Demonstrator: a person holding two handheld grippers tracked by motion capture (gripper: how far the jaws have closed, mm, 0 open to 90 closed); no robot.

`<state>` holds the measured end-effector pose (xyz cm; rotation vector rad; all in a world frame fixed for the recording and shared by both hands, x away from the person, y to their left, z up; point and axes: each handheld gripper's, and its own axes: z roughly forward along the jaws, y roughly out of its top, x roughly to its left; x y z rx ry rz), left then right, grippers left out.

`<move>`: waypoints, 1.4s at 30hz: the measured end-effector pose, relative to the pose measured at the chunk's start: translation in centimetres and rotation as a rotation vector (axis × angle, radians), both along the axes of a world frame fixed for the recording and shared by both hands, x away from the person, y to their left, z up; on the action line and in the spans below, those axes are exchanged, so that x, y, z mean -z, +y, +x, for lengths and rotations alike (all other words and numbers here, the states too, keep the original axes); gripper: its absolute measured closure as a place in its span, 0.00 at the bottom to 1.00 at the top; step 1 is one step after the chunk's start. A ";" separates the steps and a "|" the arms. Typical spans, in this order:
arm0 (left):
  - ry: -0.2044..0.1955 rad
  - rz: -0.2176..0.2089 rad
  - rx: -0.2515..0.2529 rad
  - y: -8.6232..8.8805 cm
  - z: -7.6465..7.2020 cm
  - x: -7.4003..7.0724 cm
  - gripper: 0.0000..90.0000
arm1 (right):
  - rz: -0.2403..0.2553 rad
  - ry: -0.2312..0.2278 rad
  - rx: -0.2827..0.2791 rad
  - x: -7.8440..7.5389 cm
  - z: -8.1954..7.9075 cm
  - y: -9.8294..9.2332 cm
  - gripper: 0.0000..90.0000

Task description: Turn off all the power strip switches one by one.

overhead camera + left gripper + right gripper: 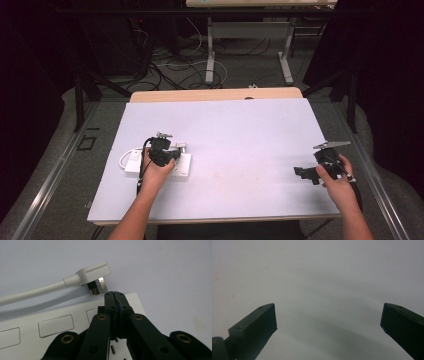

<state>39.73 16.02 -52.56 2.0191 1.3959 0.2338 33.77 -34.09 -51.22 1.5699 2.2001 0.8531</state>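
One white power strip [172, 167] lies on one table [240, 130]. One white plug [93, 273] on one white cable [32, 292] rests beside it. Two rocker switches [56, 325] show whole on the strip, a third partly. Two grippers: left [176, 148], right [300, 172].

The high view looks forward and down from above the near edge of the table [240, 125], taking in all of it. The left gripper view sits close over the power strip [50, 327], facing the plug [93, 275]. The right gripper view looks closely down at bare tabletop right of the strip. All three share the tabletop.
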 end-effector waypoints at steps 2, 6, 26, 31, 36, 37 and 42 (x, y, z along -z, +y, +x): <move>-0.003 0.002 -0.001 0.0 0.0 0.0 1.00 | -0.002 -0.002 0.002 0.0 0.0 0.0 0.00; -0.002 0.001 -0.001 0.0 0.0 0.0 1.00 | -0.004 -0.005 -0.005 0.0 0.0 0.0 0.00; -0.002 0.013 0.012 -0.6 -0.1 0.2 1.00 | 0.000 0.000 -0.001 0.0 0.0 0.0 0.00; -0.010 0.016 0.007 -0.7 -0.1 0.2 1.00 | -0.003 -0.004 -0.006 0.0 0.0 0.0 0.00; -0.004 0.014 0.012 -0.6 -0.1 0.2 1.00 | -0.005 -0.005 -0.004 0.0 0.0 0.0 0.00; -0.004 0.014 0.012 -0.6 -0.1 0.2 1.00 | -0.006 -0.005 -0.003 0.0 0.0 0.0 0.00; -0.001 0.014 0.009 -0.6 -0.1 0.2 1.00 | -0.001 -0.002 0.000 0.0 0.0 0.0 0.00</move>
